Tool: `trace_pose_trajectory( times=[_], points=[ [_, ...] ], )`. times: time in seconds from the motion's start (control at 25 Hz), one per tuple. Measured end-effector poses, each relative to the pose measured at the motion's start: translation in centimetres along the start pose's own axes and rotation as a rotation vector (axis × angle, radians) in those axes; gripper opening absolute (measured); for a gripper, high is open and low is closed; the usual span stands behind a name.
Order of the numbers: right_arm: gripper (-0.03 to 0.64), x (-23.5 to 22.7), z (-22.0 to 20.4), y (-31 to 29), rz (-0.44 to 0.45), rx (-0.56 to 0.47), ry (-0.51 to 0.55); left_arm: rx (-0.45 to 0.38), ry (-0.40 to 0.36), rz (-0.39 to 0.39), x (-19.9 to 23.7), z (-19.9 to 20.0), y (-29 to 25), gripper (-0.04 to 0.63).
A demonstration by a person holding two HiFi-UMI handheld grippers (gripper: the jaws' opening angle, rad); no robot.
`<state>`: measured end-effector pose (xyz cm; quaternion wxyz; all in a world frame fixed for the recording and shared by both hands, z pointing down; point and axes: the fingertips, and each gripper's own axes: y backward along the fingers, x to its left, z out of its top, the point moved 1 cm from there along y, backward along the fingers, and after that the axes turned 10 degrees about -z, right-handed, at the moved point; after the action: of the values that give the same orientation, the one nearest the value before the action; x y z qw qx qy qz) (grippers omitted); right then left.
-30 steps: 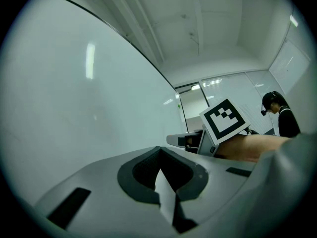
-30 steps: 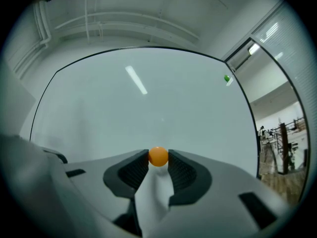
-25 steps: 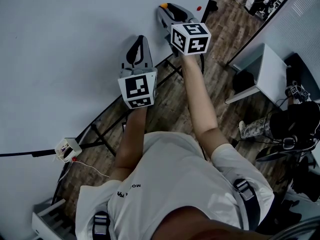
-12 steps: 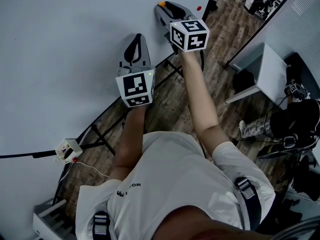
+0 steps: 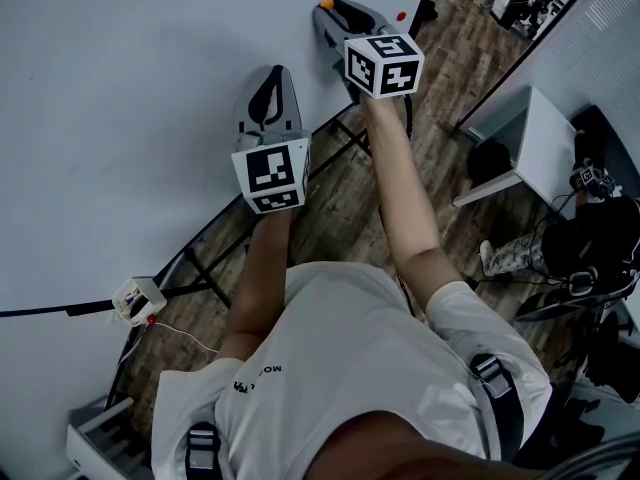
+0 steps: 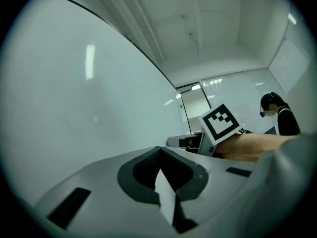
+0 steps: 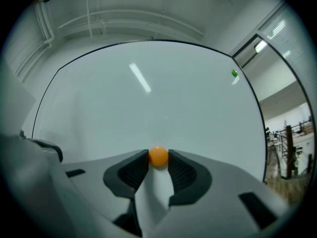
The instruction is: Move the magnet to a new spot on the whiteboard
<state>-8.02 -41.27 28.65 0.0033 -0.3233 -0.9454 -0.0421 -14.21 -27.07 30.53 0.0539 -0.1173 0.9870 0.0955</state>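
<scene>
A small orange magnet (image 7: 158,156) sits between the pads of my right gripper (image 7: 158,158), which is shut on it. It is held against the whiteboard (image 7: 148,103). In the head view the same magnet (image 5: 326,6) shows at the tip of the right gripper (image 5: 330,12), near the lower right part of the whiteboard (image 5: 120,88). My left gripper (image 5: 277,74) hovers close to the board, lower and to the left. Its jaws (image 6: 159,151) meet at the tips with nothing between them.
A red magnet (image 5: 400,15) sticks near the board's right edge, and a green magnet (image 7: 234,73) sits near its upper right edge. Below are the board's black stand legs (image 5: 200,268), a white socket box (image 5: 137,298), a white table (image 5: 520,148) and a seated person (image 5: 590,248).
My right gripper has shifted slightly up and to the right along the board with the orange magnet in it. The left gripper has risen a little.
</scene>
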Motion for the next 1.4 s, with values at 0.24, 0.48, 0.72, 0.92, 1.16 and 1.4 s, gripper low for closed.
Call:
trace_pose_trajectory(
  times=[0.24, 0.48, 0.72, 0.92, 1.16, 1.4],
  points=[
    [0.130, 0.0, -0.4, -0.3, 0.006, 0.003, -0.004, -0.001, 0.004, 0.009, 0.4, -0.1, 0.2, 0.003],
    [0.130, 0.1, -0.4, -0.4, 0.020, 0.002, -0.009, 0.004, -0.002, 0.005, 0.3, -0.2, 0.3, 0.003],
    [0.132, 0.2, -0.6, -0.3, 0.027, -0.002, -0.048, -0.013, 0.007, 0.005, 0.2, 0.2, 0.6, 0.003],
    [0.166, 0.2, -0.4, 0.0, 0.035, -0.008, -0.044, -0.014, 0.023, -0.004, -0.2, 0.3, 0.6, 0.003],
    [0.167, 0.4, 0.7, 0.6, 0.044, -0.035, -0.059, -0.028, 0.034, -0.018, -0.4, 1.0, 0.5, 0.003],
    [0.167, 0.4, 1.0, 1.3, 0.029, -0.036, -0.056, -0.029, 0.040, -0.025, -0.6, 1.0, 0.6, 0.003]
  ],
)
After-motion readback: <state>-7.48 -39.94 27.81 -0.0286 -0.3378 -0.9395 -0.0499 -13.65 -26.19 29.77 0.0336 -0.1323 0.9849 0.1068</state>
